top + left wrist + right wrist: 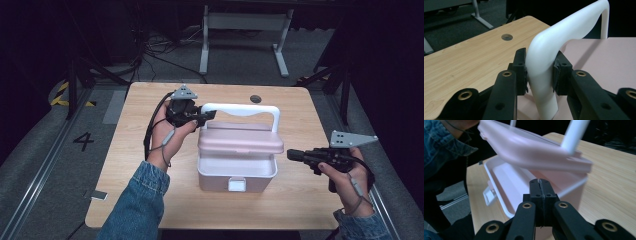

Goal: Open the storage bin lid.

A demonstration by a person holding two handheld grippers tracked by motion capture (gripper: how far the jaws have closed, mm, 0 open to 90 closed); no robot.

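A pale pink box (235, 175) with a white latch (237, 184) stands in the middle of the wooden table (145, 195). Its lid (240, 142) is lifted at the front, leaving the box ajar. My left gripper (207, 116) is shut on the left corner of the white handle (240, 109); in the left gripper view the pads (522, 72) press on both sides of the handle (554, 45). My right gripper (291, 155) hovers just right of the box, jaws shut with nothing between them. In the right gripper view it (540, 182) points at the box's open side (504, 182) under the tilted lid (529, 147).
A round cable hole (255, 98) lies in the table behind the box. A small grey tag (98, 195) sits at the front left edge. A white desk frame (245, 30) stands on the floor beyond. Bare tabletop lies on both sides of the box.
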